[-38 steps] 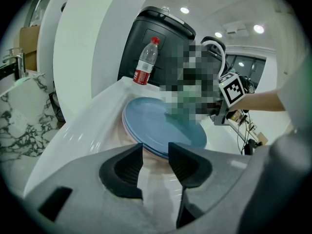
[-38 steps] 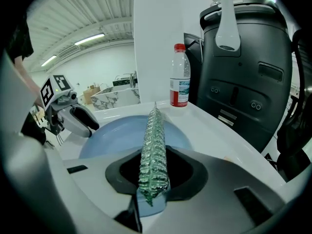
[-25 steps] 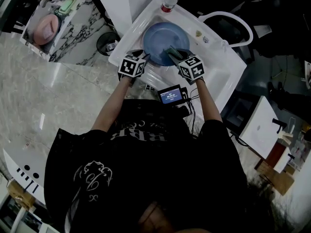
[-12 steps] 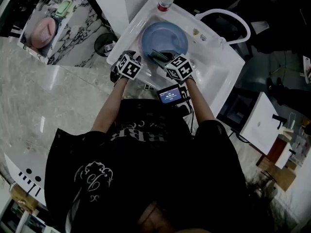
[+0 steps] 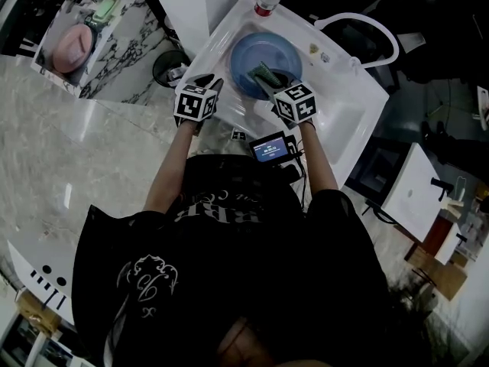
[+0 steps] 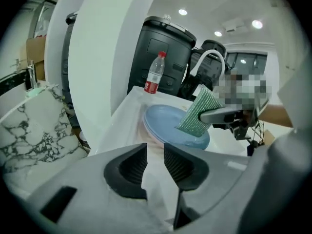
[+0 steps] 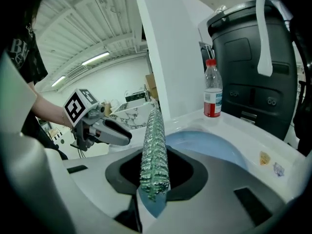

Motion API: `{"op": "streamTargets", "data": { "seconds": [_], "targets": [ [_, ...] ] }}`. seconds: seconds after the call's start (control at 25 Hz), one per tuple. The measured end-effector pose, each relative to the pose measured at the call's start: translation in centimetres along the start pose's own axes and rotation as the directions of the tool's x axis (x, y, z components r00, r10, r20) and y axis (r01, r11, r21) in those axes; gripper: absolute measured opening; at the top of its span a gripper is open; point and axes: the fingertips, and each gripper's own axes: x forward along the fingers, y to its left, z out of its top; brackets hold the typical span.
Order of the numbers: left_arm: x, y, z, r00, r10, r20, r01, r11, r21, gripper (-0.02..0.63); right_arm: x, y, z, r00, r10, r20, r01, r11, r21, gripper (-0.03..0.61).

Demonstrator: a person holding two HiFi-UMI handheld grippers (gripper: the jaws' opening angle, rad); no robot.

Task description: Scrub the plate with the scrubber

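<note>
Blue plate sits in the white sink. Green scrubber is clamped edge-on in the right gripper, over the plate's near side; I cannot confirm contact. The left gripper has just been closing and now shows a narrow gap with nothing between its jaws. I judge scrubbing is in hand. Next I should press the scrubber down and stroke across.

The person wears a loose black short-sleeved T-shirt bearing a white swirling line drawing and pale lettering across it.
</note>
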Motion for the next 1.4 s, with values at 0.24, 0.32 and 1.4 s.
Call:
{"op": "streamTargets", "data": {
  "seconds": [0.24, 0.32, 1.4],
  "targets": [
    [-3.6, -1.0, 1.8, 0.996, -0.058, 0.072, 0.054, 0.997, 0.058, 0.107, -3.5, 1.2, 4.4, 0.99, -0.097, 0.104, 0.103, 0.994, -0.047, 0.092],
    [-5.0, -1.8, 2.5, 0.991, -0.085, 0.1, 0.077, 0.993, 0.086, 0.107, -4.7, 2.3, 5.6, 0.983, -0.126, 0.134, 0.133, 0.99, -0.044, 0.092],
    [-20.8, -13.6, -3.2, 0.895, -0.406, 0.184, 0.328, 0.88, 0.345, 0.107, -14.1, 21.8, -1.0, 0.917, -0.365, 0.159, 0.341, 0.926, 0.163, 0.091]
  ]
}}
